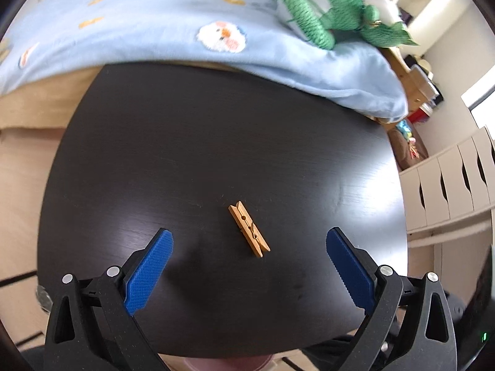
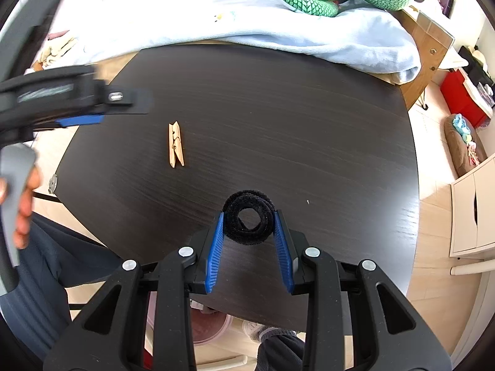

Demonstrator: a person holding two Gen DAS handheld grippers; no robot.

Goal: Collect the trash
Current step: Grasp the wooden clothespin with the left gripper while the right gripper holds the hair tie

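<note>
A wooden clothespin (image 1: 249, 233) lies flat on the dark round table (image 1: 216, 142). My left gripper (image 1: 249, 241) is open, its blue pads on either side of the clothespin and just above the table. The clothespin also shows in the right wrist view (image 2: 176, 144), with the left gripper (image 2: 83, 105) beside it at the table's left edge. My right gripper (image 2: 249, 225) is shut on a black coiled fuzzy strip (image 2: 249, 221), held over the near part of the table (image 2: 294, 123).
A light blue blanket (image 1: 185, 24) with a green plush toy (image 1: 315, 15) lies on the bed behind the table. White drawers (image 1: 448, 185) stand at the right. A pinkish bin (image 2: 210, 327) sits on the floor under the table's near edge.
</note>
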